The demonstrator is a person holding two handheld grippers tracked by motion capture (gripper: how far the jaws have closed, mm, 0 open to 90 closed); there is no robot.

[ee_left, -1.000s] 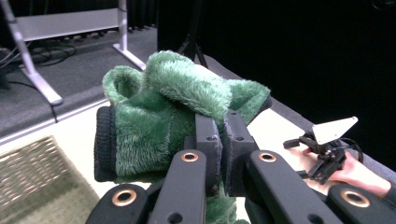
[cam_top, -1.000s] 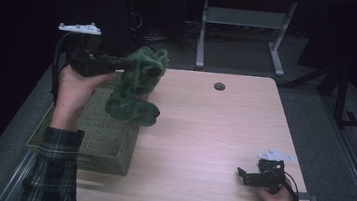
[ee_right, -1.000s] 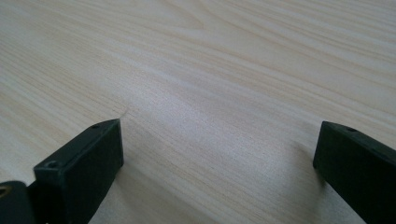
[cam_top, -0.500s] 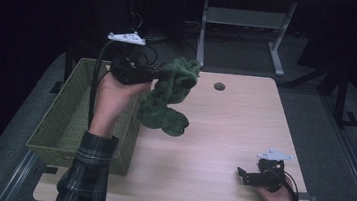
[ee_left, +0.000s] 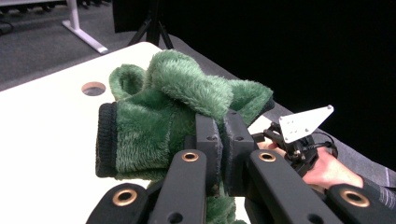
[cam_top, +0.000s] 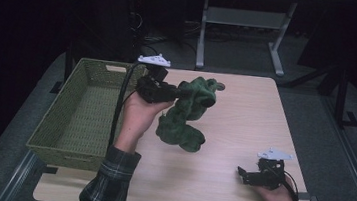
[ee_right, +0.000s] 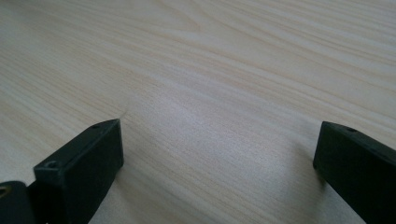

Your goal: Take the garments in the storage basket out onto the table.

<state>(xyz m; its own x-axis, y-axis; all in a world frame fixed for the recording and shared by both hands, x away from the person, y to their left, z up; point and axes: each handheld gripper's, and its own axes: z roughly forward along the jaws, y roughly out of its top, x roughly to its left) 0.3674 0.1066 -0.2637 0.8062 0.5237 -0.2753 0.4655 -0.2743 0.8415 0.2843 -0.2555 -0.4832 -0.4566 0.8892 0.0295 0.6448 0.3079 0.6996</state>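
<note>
A fuzzy green garment [cam_top: 185,116] with a dark knitted cuff [ee_left: 105,140] hangs from my left gripper [cam_top: 174,94], which is shut on a fold of it above the light wooden table [cam_top: 244,127]. Its lower end droops onto the tabletop. In the left gripper view the two black jaws pinch the green fleece [ee_left: 187,98] between them. My right gripper [cam_top: 243,173] rests near the table's front right corner, and its fingers [ee_right: 79,168] stand wide apart over bare wood with nothing between them.
A woven olive basket [cam_top: 85,111] sits at the table's left edge, just left of my left hand. A round cable hole [ee_left: 93,88] lies at the table's far side. Table legs [cam_top: 273,45] and dark floor lie beyond.
My left gripper has carried the green garment from above the basket rightward and lower, over the table's middle. The right gripper has stayed put.
</note>
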